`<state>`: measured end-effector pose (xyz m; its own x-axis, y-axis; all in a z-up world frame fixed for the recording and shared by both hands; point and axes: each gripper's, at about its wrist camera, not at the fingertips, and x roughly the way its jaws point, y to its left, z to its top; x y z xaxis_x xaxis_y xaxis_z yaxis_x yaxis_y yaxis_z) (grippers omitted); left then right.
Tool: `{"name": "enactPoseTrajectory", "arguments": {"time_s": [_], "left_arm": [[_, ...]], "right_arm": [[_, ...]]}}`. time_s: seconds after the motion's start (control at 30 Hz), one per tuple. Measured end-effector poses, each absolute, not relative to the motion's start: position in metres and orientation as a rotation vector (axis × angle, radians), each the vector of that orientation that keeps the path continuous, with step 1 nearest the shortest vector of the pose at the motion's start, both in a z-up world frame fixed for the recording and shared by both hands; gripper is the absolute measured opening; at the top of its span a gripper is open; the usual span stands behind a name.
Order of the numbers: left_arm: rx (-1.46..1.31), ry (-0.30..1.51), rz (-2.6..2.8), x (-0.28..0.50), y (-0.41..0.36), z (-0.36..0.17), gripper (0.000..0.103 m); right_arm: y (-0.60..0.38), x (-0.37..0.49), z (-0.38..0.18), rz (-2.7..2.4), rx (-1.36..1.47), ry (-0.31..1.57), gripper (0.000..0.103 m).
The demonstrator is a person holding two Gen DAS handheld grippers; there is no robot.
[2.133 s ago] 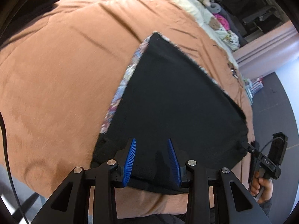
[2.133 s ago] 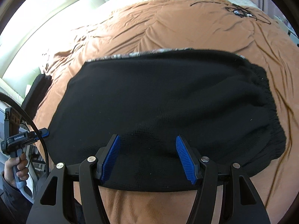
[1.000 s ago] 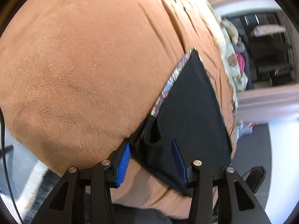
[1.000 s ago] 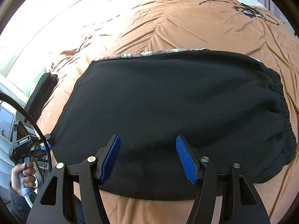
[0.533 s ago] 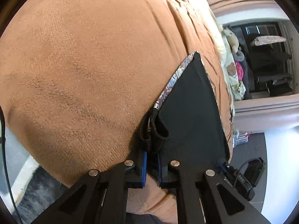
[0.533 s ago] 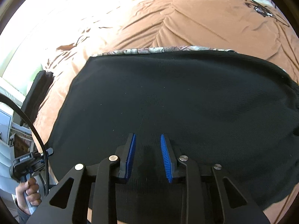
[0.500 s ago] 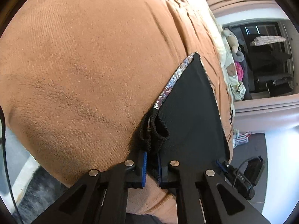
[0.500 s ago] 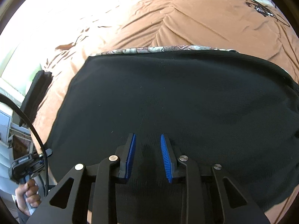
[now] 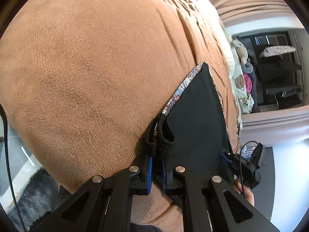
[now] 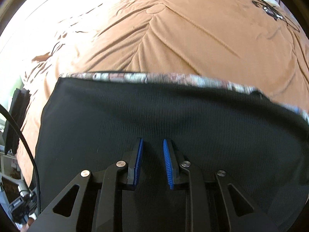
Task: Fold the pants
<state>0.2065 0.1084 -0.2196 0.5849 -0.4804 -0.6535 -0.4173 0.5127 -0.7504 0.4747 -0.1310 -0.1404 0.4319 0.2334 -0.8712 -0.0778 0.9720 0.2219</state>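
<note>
One pair of black pants [image 9: 195, 119], folded flat, lies on a brown bedspread [image 9: 87, 67] near the bed's near edge, a strip of patterned lining [image 10: 135, 76] showing along its far edge. The left gripper [image 9: 156, 167] is clenched on the bunched elastic waistband [image 9: 162, 133] at the garment's near left corner, the cloth pinched between its two blue pads [image 9: 149, 174]. The right gripper [image 10: 152, 162] hovers low over the middle of the black cloth; its jaws have just been closing and stand narrowly apart, and whether a pinch of fabric sits between them cannot be told. In the left wrist view, the right gripper [image 9: 225, 155] shows at the pants' right corner, with part of a hand [image 9: 245, 191] behind it. Wide, wrinkled bedspread stretches clear beyond the far edge and to the left. Off the bed's right side stand one dark shelf unit [image 9: 278, 73] and two soft toys [image 9: 242, 58]. A black cable [image 10: 23, 135] hangs at the left.
</note>
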Motion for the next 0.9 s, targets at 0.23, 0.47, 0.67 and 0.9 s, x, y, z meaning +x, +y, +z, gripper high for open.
{"name": "enactPoseTrajectory", "arguments": {"time_s": [0.23, 0.47, 0.67, 0.9], "left_arm": [[-1.098, 0.994, -0.035, 0.204, 0.109, -0.221, 0.008], [-1.064, 1.006, -0.024, 0.207, 0.106, -0.217, 0.009], [-1.083, 1.005, -0.033, 0.209, 0.105, -0.219, 0.01], [-1.098, 1.009, -0.069, 0.211, 0.108, -0.222, 0.011]], "right_arm": [[-0.12, 0.508, -0.143, 0.165, 0.126, 1.098, 0.015], [-0.116, 0.531, -0.149, 0.149, 0.128, 1.094, 0.014], [-0.12, 0.532, -0.145, 0.166, 0.168, 1.105, 0.014], [-0.119, 0.492, -0.134, 0.237, 0.174, 1.082, 0.015]]}}
